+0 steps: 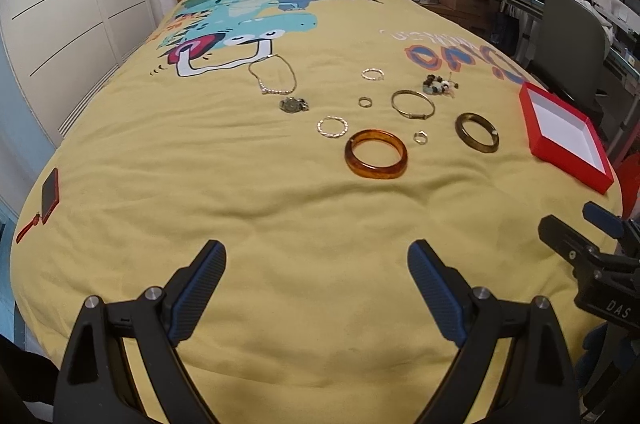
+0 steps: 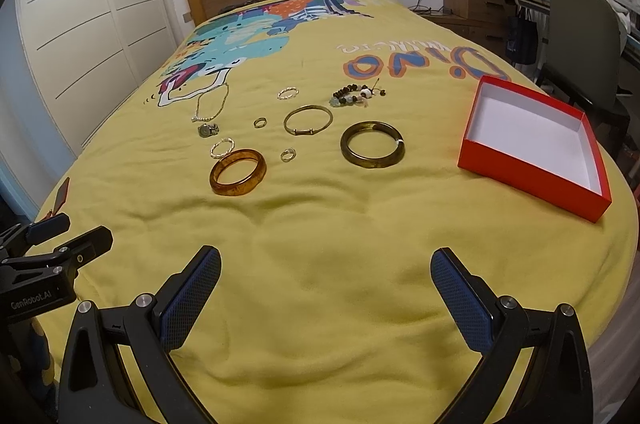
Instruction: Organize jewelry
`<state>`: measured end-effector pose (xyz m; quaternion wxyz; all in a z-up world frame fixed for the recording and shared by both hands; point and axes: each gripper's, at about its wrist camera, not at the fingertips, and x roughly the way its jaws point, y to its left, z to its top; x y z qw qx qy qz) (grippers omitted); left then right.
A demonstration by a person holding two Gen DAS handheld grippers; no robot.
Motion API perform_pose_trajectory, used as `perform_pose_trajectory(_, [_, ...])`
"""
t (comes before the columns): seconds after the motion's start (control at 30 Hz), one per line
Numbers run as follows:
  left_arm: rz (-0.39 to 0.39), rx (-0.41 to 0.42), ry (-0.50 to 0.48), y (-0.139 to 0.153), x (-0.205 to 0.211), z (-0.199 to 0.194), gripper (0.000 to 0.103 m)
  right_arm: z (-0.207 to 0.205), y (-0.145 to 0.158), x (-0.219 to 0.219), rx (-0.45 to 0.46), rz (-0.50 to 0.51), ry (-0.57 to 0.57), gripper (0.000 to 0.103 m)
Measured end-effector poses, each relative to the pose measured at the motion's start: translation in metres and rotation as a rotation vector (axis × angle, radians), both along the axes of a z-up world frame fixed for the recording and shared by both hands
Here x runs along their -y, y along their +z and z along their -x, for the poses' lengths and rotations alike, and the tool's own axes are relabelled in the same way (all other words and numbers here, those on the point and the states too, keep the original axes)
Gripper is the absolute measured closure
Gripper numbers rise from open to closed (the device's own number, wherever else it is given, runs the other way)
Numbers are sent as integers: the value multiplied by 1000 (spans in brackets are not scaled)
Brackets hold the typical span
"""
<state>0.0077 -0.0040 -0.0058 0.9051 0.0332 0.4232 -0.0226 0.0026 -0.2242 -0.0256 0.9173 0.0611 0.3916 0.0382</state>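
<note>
Nearest the cameras, the left gripper (image 1: 316, 264) and the right gripper (image 2: 326, 272) hung side by side above the bare front stretch of the yellow bedspread (image 2: 320, 224), each with its jaws spread wide and nothing between them, which suited a start: neither had yet committed to a piece, and wide jaws would be needed for the thicker bangles. Beyond that open cloth the jewelry lay scattered, each piece apart from the next, probably so that it could be picked up singly. First came the amber bangle (image 2: 237, 172), flat on the spread, with a small ring (image 2: 287, 154) to its right and the dark bangle (image 2: 372, 144) further right again, the one closest to the box. Just behind the amber bangle lay a twisted silver hoop (image 2: 222, 147), then a watch (image 2: 207, 130), another small ring (image 2: 260, 122) and a thin gold bangle (image 2: 308, 119). Farther back sat a pearl necklace (image 2: 211, 107), a second silver hoop (image 2: 288, 93) and a beaded bracelet (image 2: 354, 95) in a loose heap. The red box (image 2: 536, 175) stood open and empty at the right edge of the bed, on the right gripper's side, so that hand seemed best placed to carry pieces in. A phone (image 1: 50, 189) lay far left, out of the way.
</note>
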Motion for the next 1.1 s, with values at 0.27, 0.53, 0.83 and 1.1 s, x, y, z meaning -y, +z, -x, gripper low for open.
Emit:
perform_pose_trajectory(0.27, [-6, 16, -11, 3, 3, -1, 10, -2, -1, 0, -8, 3, -6, 0])
perform_pose_trajectory(0.53, [-5, 20, -19, 0, 7, -9, 10, -9, -2, 1, -10, 12, -16, 0])
perform_pose_trajectory(0.83, [-16, 11, -20, 0, 16, -14, 10, -15, -3, 4, -12, 20, -8, 0])
perform_pose_trajectory(1.1, [-3, -2, 3, -1, 16, -17, 10, -16, -6, 10, -24, -1, -2, 0])
